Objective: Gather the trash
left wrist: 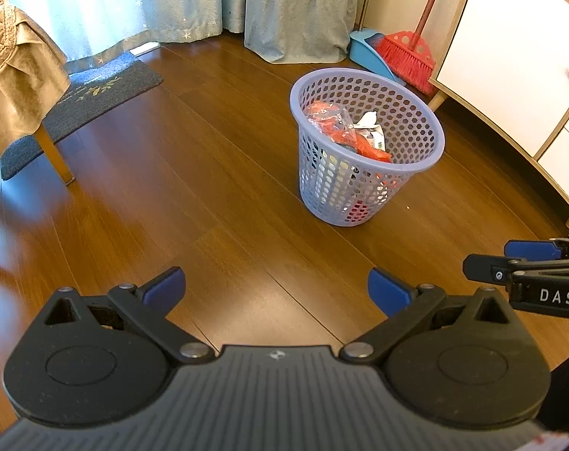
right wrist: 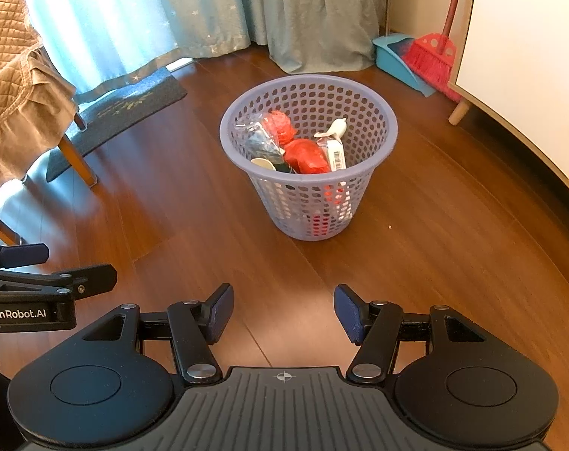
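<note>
A lilac perforated waste basket (left wrist: 416, 112) (right wrist: 359, 112) stands on the wooden floor ahead of both grippers. Inside it lies trash: orange-red wrappers (left wrist: 359, 139) (right wrist: 307, 154), a clear bag, white paper and a barcoded box (right wrist: 336, 156). My left gripper (left wrist: 275, 291) hovers over bare floor short of the basket, open, nothing between its blue pads. My right gripper (right wrist: 283, 312) is also open and holds nothing, with the basket straight ahead. Each gripper shows at the edge of the other's view, the right gripper (left wrist: 532, 263) and the left gripper (right wrist: 32, 267).
A white cabinet (left wrist: 510, 67) on wooden legs lines the right side. A red broom (left wrist: 408, 56) and blue dustpan (left wrist: 367, 54) lean in the far corner by curtains. A chair with a tan cover (left wrist: 17, 75) and a dark mat (left wrist: 96, 97) are at the left.
</note>
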`<act>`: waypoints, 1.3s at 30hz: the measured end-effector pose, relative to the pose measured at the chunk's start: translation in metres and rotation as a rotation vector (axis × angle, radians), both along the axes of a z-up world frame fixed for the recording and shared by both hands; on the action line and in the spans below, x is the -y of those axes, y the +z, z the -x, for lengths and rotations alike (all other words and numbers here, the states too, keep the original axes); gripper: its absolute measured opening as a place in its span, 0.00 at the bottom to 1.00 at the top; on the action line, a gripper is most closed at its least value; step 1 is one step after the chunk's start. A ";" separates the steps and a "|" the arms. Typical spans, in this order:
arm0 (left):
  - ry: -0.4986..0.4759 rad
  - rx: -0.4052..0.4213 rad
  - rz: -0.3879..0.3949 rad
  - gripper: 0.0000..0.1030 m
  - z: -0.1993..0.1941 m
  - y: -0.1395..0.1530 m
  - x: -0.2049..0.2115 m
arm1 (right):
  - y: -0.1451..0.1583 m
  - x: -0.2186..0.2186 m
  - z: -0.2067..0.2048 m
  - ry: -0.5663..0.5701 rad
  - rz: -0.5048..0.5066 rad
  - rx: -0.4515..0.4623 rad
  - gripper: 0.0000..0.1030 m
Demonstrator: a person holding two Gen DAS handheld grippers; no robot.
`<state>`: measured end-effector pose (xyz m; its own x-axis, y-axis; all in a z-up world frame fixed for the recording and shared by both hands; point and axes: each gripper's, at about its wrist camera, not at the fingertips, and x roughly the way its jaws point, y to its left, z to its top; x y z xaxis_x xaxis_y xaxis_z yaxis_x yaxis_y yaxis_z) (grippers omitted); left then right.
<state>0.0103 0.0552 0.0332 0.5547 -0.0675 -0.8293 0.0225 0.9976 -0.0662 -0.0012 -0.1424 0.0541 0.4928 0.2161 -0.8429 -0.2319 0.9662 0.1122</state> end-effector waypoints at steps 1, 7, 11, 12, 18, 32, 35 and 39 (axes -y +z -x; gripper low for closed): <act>0.001 -0.001 0.001 0.99 0.000 0.000 0.000 | 0.000 -0.001 0.000 0.000 0.000 0.000 0.55; 0.000 -0.002 0.001 0.99 -0.001 0.000 0.001 | 0.000 -0.003 -0.001 0.001 -0.001 0.000 0.55; 0.005 -0.002 0.003 0.99 -0.001 0.000 0.002 | 0.000 -0.004 -0.001 0.001 -0.003 0.001 0.55; 0.004 -0.002 0.005 0.99 -0.002 0.000 0.001 | 0.000 -0.005 -0.001 0.001 -0.003 0.002 0.55; 0.001 -0.004 0.011 0.99 -0.002 -0.001 0.000 | 0.001 -0.005 -0.002 0.003 -0.004 0.003 0.55; 0.002 -0.004 0.010 0.99 -0.003 -0.004 0.002 | 0.002 -0.008 -0.003 0.014 -0.009 0.005 0.55; 0.003 -0.002 0.010 0.99 -0.003 -0.004 0.003 | 0.001 -0.009 -0.003 0.019 -0.010 0.002 0.55; 0.004 -0.002 0.010 0.99 -0.003 -0.004 0.003 | 0.000 -0.010 -0.003 0.021 -0.009 0.000 0.55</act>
